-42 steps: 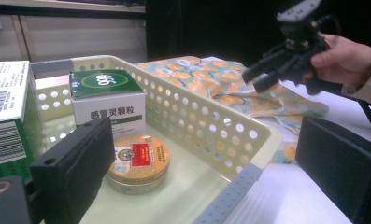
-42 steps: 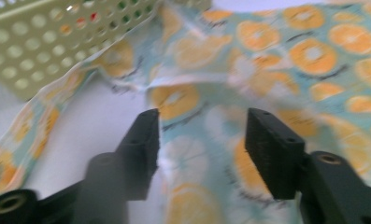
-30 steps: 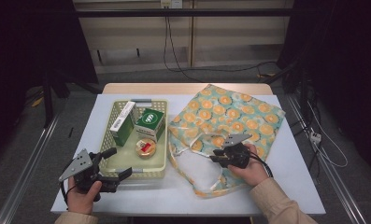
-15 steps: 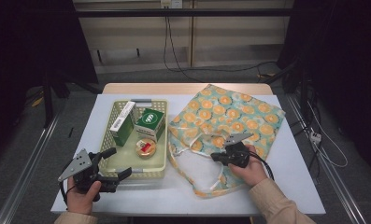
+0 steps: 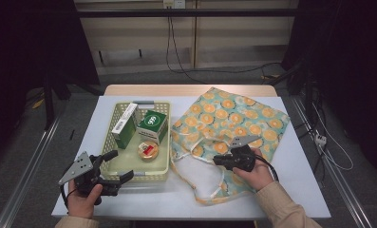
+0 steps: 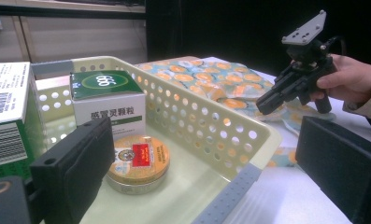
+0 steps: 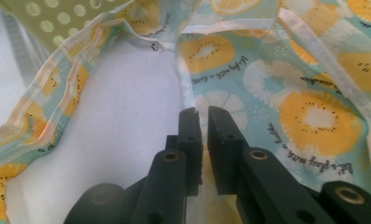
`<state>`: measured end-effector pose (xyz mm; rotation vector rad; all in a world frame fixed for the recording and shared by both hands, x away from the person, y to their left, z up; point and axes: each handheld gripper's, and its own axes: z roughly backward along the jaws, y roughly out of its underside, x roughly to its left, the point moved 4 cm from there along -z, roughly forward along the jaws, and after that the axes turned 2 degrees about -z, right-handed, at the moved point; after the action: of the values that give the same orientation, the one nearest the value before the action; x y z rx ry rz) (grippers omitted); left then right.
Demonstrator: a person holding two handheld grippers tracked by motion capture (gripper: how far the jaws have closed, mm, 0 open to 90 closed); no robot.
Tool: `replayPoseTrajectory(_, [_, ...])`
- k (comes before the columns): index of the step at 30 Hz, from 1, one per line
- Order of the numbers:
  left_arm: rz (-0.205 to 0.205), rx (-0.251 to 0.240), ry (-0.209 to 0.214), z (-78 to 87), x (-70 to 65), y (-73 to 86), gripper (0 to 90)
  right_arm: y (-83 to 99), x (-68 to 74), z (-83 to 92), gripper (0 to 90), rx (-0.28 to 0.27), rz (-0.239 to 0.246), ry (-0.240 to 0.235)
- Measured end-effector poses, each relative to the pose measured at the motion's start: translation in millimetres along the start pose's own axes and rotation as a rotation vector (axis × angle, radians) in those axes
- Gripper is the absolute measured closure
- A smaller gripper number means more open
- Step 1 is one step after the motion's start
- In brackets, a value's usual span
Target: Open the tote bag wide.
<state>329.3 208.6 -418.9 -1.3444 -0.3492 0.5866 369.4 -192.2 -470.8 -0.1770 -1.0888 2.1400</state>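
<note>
Fingers (image 7: 192,135) of the right gripper (image 5: 222,161) pinch a thin edge of the cloth bag (image 5: 233,121). They have just opened a tiny bit, but the cloth is between them, with just a thin gap showing. The bag has orange fruit slices and white flowers on a blue-green ground. It lies flat on the right side of the white desk (image 5: 295,175), and its near part is folded open so the pale inside shows. A pale strap (image 5: 214,190) curls on the desk at the near edge of the bag.

Just beside the bag on its left stands a yellow basket (image 5: 160,166) with holes in its walls. Inside it are a tall white and green box (image 5: 124,126), a green-topped box (image 5: 153,124) and a round flat tin (image 5: 148,150) with a red mark on its lid.

At the near left corner of the basket, the left gripper (image 5: 117,166) has its fingers spread wide. One finger sits inside the basket near the tin and the other is outside the basket wall. They hold nothing.
</note>
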Motion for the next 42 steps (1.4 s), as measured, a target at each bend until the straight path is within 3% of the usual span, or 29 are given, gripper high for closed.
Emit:
replayPoseTrajectory(8, [0.002,0.000,0.000,-0.6,-0.1,0.4,4.6,9.1,0.9,1.1,81.2,0.031,0.011,0.011])
replayPoseTrajectory(12, [-0.004,0.004,0.002,-0.6,-0.6,0.1,4.6,10.6,-1.8,-0.1,88.8,0.048,0.017,0.030])
replayPoseTrajectory(24, [0.002,0.000,0.000,-0.3,-0.5,-0.2,4.5,6.3,-1.1,5.9,90.0,0.014,-0.001,0.011])
replayPoseTrajectory(30, [0.002,0.001,0.000,-0.1,-0.3,-0.1,4.5,3.8,1.5,9.5,90.0,0.009,0.016,0.015])
replayPoseTrajectory(42, [0.001,-0.001,-0.001,-0.4,-0.6,-0.2,4.6,-0.1,-4.1,17.4,89.9,-0.036,-0.024,0.002])
